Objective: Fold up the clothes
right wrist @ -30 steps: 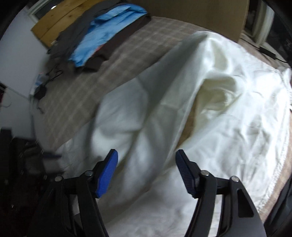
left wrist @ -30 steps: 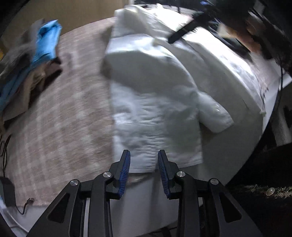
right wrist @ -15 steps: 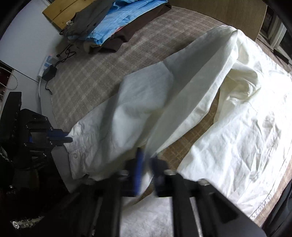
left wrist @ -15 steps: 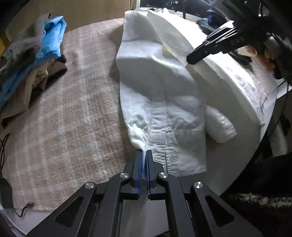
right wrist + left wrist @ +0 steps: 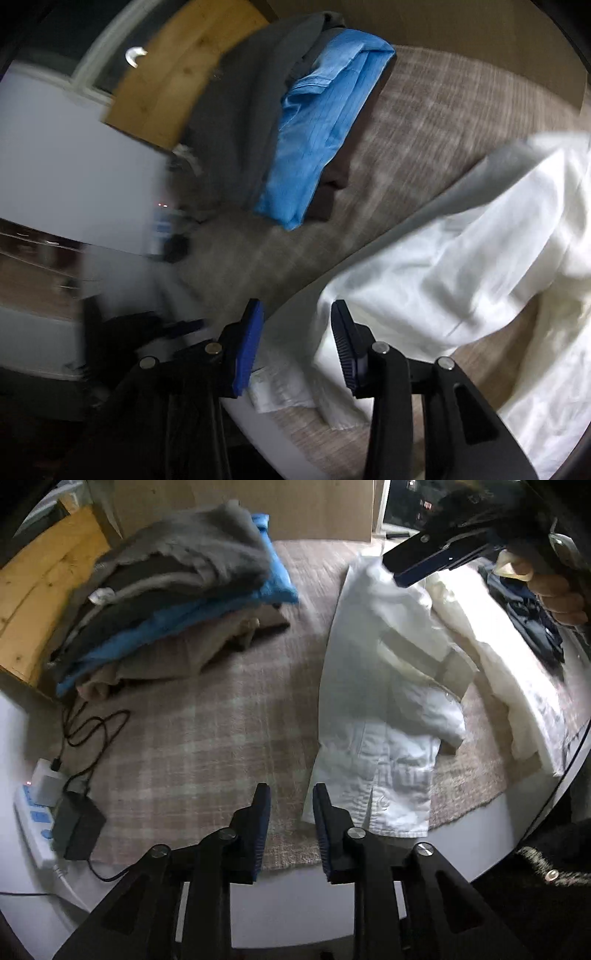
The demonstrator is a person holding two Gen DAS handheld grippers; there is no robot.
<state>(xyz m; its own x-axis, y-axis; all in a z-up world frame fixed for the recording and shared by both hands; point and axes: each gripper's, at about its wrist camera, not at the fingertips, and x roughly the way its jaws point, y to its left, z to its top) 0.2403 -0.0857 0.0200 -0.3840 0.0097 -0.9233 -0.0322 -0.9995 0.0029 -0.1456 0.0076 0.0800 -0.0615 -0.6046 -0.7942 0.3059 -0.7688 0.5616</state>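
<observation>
A white shirt (image 5: 380,701) lies lengthwise on the checked table cloth (image 5: 207,731), its cuffed hem end near the table's front edge. My left gripper (image 5: 290,812) is open and empty, just left of the shirt's near corner. My right gripper (image 5: 295,332) is open, with the shirt's (image 5: 424,280) fold lying just beyond and under its right finger. It also shows in the left wrist view (image 5: 424,565), held by a hand over the shirt's far end.
A stack of folded clothes (image 5: 177,602), grey and blue on top, sits at the back left; it also shows in the right wrist view (image 5: 314,133). A power strip with chargers and cables (image 5: 55,812) lies at the left edge. Another pale garment (image 5: 517,686) lies at the right.
Both grippers were shut on the shirt half a second ago and are now open. The shirt has been laid down further right, and both views have swung towards the clothes stack.
</observation>
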